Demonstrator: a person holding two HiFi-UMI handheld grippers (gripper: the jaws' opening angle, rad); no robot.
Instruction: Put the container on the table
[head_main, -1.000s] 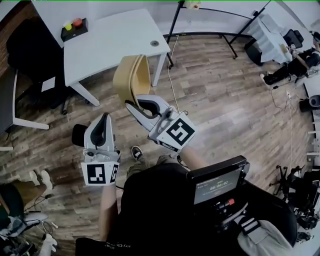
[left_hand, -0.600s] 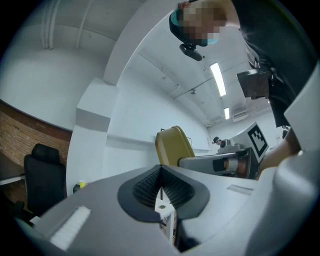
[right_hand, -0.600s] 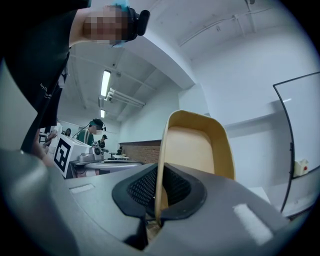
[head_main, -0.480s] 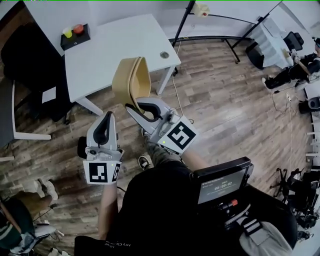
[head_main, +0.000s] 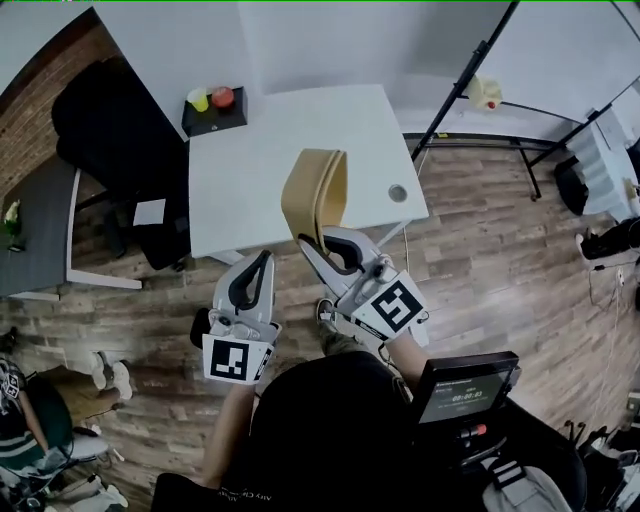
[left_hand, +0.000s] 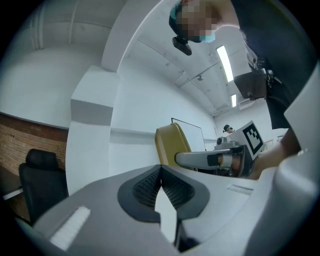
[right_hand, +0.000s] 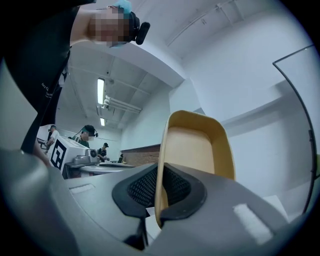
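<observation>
Container (head_main: 315, 190): tan, shallow, held on edge in the air at the near edge of the white tabletop (head_main: 270, 150), not set down yet. Step in hand, as I judge it: carry it over the bare middle of the tabletop, roll the wrist so the base faces down, lower until it sits flat, and only then let go. Keep off the black box (head_main: 213, 105) at the far left corner and the round hole (head_main: 398, 192) by the right edge. Right gripper (head_main: 328, 240): jaws clenched on the container's rim wall, one pad inside, one outside. Left gripper (head_main: 258, 275): just beside it, jaws pressed together on nothing.
</observation>
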